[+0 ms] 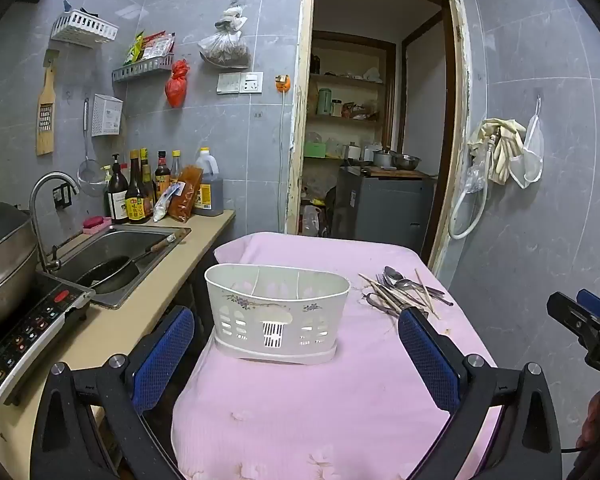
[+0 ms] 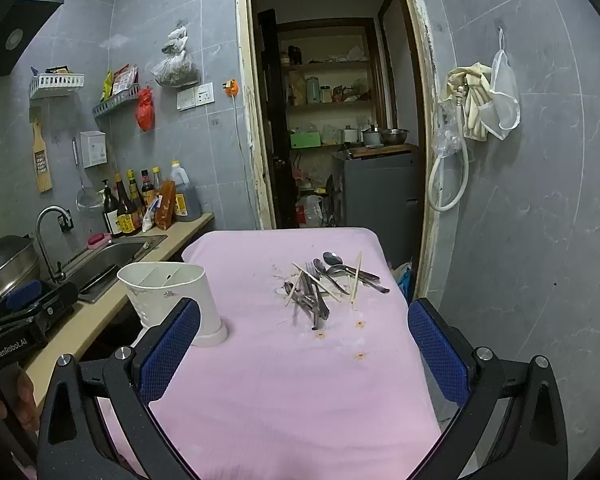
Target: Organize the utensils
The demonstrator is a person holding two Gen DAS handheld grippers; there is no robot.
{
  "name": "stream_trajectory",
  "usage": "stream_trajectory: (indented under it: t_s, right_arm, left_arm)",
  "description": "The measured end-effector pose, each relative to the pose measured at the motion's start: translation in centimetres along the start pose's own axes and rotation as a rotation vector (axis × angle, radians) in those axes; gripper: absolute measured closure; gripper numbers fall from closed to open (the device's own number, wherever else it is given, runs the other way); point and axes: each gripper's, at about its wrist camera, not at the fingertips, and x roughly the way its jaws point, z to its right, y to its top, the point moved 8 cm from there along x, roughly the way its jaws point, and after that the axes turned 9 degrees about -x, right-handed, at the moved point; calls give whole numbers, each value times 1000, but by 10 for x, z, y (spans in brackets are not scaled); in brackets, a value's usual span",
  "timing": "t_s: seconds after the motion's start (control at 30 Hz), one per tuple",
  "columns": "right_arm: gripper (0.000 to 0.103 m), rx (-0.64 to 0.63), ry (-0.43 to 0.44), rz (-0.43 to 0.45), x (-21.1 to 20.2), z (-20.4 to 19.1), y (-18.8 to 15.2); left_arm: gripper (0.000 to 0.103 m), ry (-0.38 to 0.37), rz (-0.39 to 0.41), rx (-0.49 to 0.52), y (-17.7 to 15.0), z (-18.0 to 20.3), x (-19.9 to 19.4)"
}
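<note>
A white plastic utensil holder (image 1: 277, 312) with inner dividers stands upright on the pink-covered table (image 1: 308, 408); it also shows in the right wrist view (image 2: 168, 292). A pile of metal spoons, forks and wooden chopsticks (image 2: 324, 284) lies on the cloth to its right, also seen in the left wrist view (image 1: 404, 290). My left gripper (image 1: 296, 352) is open and empty, just in front of the holder. My right gripper (image 2: 304, 344) is open and empty, short of the pile. The right gripper also shows at the left wrist view's right edge (image 1: 584, 320).
A counter on the left holds a sink (image 1: 120, 256) with a pan, an induction cooker (image 1: 24, 336) with a wok, and sauce bottles (image 1: 140, 192). A doorway (image 1: 376, 120) opens behind the table. A grey tiled wall (image 2: 520, 220) stands close on the right.
</note>
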Motion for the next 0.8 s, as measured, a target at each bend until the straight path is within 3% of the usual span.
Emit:
stream_trajectory:
  t_s: [0.8]
  right_arm:
    - [1, -6, 10, -13, 12, -9, -3]
  left_arm:
    - [0, 7, -7, -17, -5, -12, 9]
